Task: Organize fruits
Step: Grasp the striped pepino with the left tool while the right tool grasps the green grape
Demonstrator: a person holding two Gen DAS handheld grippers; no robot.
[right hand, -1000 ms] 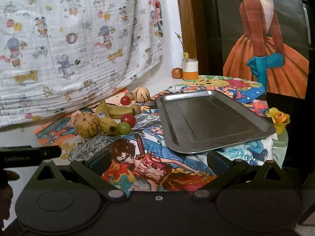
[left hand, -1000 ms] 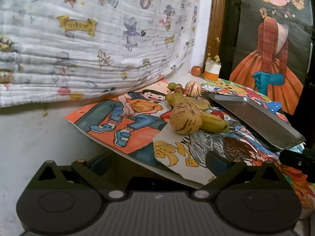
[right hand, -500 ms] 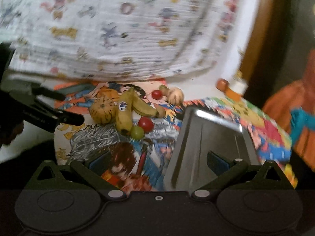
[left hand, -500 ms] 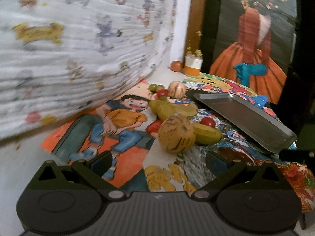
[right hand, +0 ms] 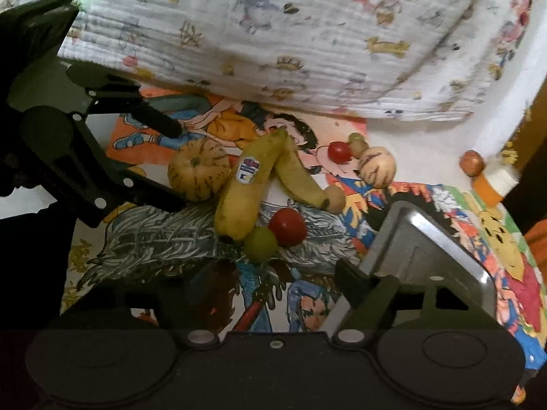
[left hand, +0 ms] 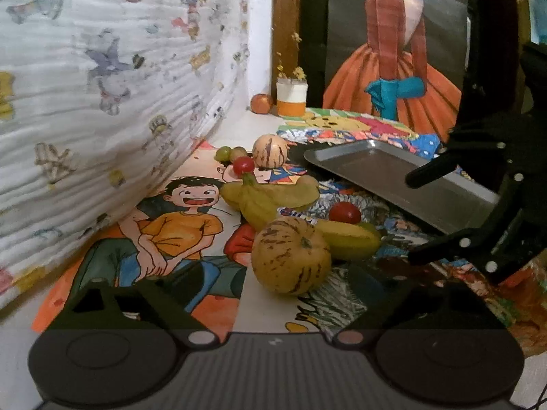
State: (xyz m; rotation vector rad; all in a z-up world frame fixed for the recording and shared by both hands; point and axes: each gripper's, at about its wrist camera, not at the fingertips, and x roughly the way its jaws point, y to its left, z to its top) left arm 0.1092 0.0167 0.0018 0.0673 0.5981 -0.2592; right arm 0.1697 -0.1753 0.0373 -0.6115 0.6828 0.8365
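Note:
A striped yellow melon point(left hand: 290, 256) lies on the picture-covered table, just ahead of my left gripper point(left hand: 280, 282). The jaws are closing with the melon at their tips, and the pads do not press it. In the right wrist view the left gripper point(right hand: 176, 167) straddles that melon point(right hand: 198, 174). Two bananas point(right hand: 246, 198), a red tomato point(right hand: 287, 227) and a green fruit point(right hand: 260, 244) lie beside it. My right gripper point(right hand: 277, 273) hovers just short of the green fruit, its jaws closing on nothing. It shows at the right of the left view point(left hand: 412, 218).
A metal tray point(right hand: 427, 239) lies right of the fruit. Behind are a small pale striped melon point(left hand: 270, 152), a cherry tomato point(left hand: 243, 165) and grapes point(left hand: 224, 153). A round fruit point(left hand: 261, 103) and a jar point(left hand: 290, 99) stand at the back. A patterned cloth point(left hand: 102, 85) hangs at the left.
Both grippers have come closer to the fruit pile. The right one swung left off the tray and rolled. Both pairs of fingers stand narrower, and the right gripper now fills the left view's right side.

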